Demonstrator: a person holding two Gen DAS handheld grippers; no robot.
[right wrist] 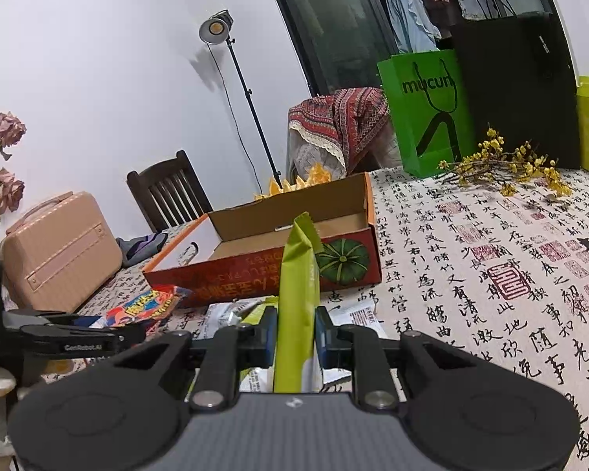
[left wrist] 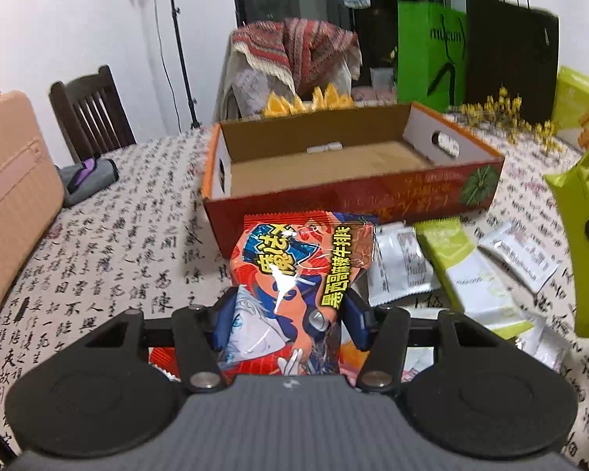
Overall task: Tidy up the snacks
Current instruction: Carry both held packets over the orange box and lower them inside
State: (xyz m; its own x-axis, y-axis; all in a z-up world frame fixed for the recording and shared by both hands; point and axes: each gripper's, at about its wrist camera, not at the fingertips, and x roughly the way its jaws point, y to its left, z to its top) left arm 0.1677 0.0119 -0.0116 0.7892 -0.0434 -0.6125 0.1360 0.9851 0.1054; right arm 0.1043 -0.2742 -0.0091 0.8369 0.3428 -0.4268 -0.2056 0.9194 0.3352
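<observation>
Left gripper (left wrist: 290,320): I clamp the red snack bag (left wrist: 300,274), tilted down, just before the box (left wrist: 349,192).
Right gripper (right wrist: 295,337): I pinch the green packet (right wrist: 298,274) upright, near the box (right wrist: 255,271).

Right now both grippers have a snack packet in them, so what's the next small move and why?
Probably carry the left gripper forward over the near wall of the cardboard box and release there. Its pads are closed on the red snack packet, the box lies open and empty just ahead, and the right gripper, holding the green packet, can follow.
</observation>
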